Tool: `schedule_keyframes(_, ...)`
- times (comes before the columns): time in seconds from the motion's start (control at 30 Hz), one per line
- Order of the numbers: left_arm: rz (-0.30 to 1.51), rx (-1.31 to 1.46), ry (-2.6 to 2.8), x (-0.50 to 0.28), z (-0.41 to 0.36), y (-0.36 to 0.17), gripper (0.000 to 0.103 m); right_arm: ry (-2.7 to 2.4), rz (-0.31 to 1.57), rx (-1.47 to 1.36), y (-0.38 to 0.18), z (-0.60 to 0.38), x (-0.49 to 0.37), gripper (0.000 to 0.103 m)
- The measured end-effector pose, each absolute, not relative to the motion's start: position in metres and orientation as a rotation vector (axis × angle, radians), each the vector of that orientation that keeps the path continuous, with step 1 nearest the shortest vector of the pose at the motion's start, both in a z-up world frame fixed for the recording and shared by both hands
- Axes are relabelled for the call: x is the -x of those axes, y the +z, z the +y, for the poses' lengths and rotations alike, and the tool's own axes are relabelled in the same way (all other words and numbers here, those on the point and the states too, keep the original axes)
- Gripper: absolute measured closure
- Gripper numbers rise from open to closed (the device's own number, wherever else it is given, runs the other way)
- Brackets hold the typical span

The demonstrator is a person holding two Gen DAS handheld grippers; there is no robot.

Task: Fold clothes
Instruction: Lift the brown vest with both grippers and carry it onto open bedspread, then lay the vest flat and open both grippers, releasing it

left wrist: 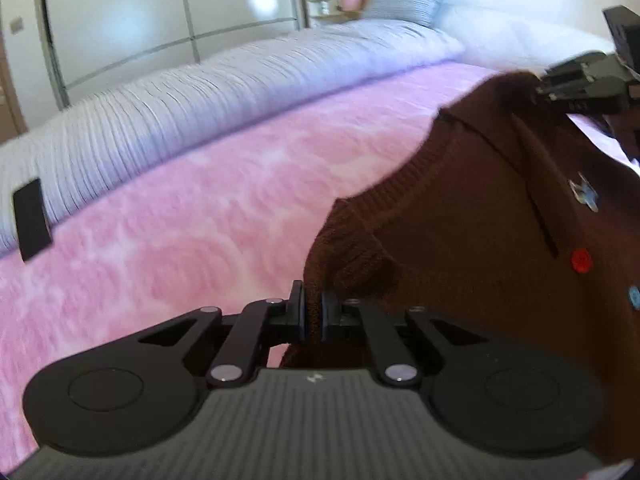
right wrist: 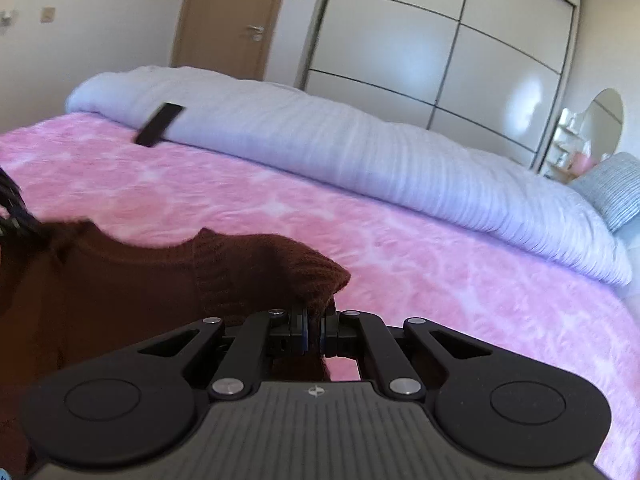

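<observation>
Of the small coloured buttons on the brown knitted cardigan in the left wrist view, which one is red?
The middle button on the brown knitted cardigan: round and red, between a pale blue one above and a blue one below at the frame edge.

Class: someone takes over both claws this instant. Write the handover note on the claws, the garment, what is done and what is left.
Left claw: shut on the brown sweater, pinching a knit edge.
Right claw: shut on another edge of the same sweater.
The sweater hangs spread between the two claws above the pink blanket; a small black object leans on the grey duvet behind.
Done: garment gripped at both ends and raised.
Left: lay it flat, then fold; no fold is visible yet.
</observation>
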State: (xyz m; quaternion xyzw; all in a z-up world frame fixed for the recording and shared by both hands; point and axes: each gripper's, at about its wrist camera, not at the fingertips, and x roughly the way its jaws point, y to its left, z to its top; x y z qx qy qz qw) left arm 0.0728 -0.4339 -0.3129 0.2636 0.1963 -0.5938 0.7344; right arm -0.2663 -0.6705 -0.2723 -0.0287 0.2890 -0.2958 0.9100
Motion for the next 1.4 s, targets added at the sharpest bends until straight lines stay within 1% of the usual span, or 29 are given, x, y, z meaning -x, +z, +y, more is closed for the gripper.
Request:
schedule_keyframes(0.03,0.431,-0.577,-1.275,-0.075,-0.444,-0.318,0.094,-0.618,0.597,0.056,-0.277,-0.681,0.261,0.100)
schedule_keyframes(0.1,0.454,-0.563,-1.224,-0.078,-0.457,-0.329,0.088,-0.634,0.608,0.061,-0.293,-0.699,0.249,0.094)
schedule_keyframes(0.13,0.466,-0.551,-1.193,-0.081,-0.461,-0.333,0.082,-0.641,0.620,0.066,-0.301,-0.707,0.244,0.087)
schedule_keyframes(0.17,0.482,-0.535,-1.174,-0.083,-0.461,-0.334,0.065,-0.651,0.644,0.076,-0.310,-0.712,0.240,0.067)
schedule_keyframes(0.2,0.496,-0.511,-1.175,-0.085,-0.454,-0.332,0.057,-0.668,0.671,0.083,-0.317,-0.714,0.235,0.052)
schedule_keyframes(0.23,0.511,-0.488,-1.175,-0.086,-0.447,-0.330,0.057,-0.688,0.698,0.089,-0.323,-0.716,0.231,0.043)
schedule_keyframes(0.27,0.522,-0.469,-1.175,-0.087,-0.441,-0.327,0.057,-0.693,0.707,0.080,-0.324,-0.714,0.233,0.048)
schedule_keyframes(0.3,0.523,-0.469,-1.174,-0.086,-0.435,-0.322,0.057,-0.686,0.697,0.066,-0.321,-0.710,0.238,0.048)
schedule_keyframes(0.37,0.531,-0.482,-1.168,-0.075,-0.410,-0.314,0.056,-0.687,0.673,0.038,-0.309,-0.700,0.256,0.048)
schedule_keyframes(0.4,0.538,-0.482,-1.166,-0.068,-0.393,-0.311,0.054,-0.689,0.661,0.024,-0.303,-0.695,0.266,0.047)
schedule_keyframes(0.47,0.557,-0.470,-1.161,-0.053,-0.360,-0.304,0.052,-0.670,0.637,-0.024,-0.288,-0.678,0.294,0.043)
schedule_keyframes(0.57,0.595,-0.450,-1.154,-0.024,-0.302,-0.296,0.044,-0.644,0.605,-0.096,-0.267,-0.631,0.352,0.042)
schedule_keyframes(0.63,0.636,-0.448,-1.165,0.000,-0.267,-0.295,0.044,-0.623,0.578,-0.144,-0.256,-0.596,0.391,0.041)
schedule_keyframes(0.73,0.714,-0.461,-1.209,0.040,-0.225,-0.298,0.044,-0.582,0.569,-0.176,-0.254,-0.536,0.441,0.041)
schedule_keyframes(0.9,0.834,-0.399,-1.257,0.096,-0.168,-0.306,0.043,-0.589,0.673,-0.105,-0.275,-0.451,0.500,0.041)
schedule_keyframes(1.03,0.718,-0.453,-1.375,0.155,-0.141,-0.301,0.042,-0.642,0.738,-0.057,-0.295,-0.412,0.538,0.041)
schedule_keyframes(1.1,0.642,-0.519,-1.412,0.180,-0.140,-0.304,0.041,-0.616,0.736,-0.059,-0.300,-0.397,0.546,0.041)
schedule_keyframes(1.27,0.474,-0.782,-1.416,0.223,-0.161,-0.324,0.041,-0.540,0.771,0.047,-0.321,-0.376,0.526,0.041)
schedule_keyframes(1.33,0.417,-0.891,-1.401,0.231,-0.170,-0.332,0.053,-0.511,0.792,0.094,-0.328,-0.374,0.514,0.042)
schedule_keyframes(1.37,0.401,-0.927,-1.397,0.231,-0.174,-0.334,0.070,-0.500,0.803,0.131,-0.332,-0.372,0.509,0.042)
schedule_keyframes(1.4,0.397,-0.925,-1.395,0.226,-0.177,-0.331,0.076,-0.494,0.812,0.164,-0.334,-0.373,0.505,0.042)
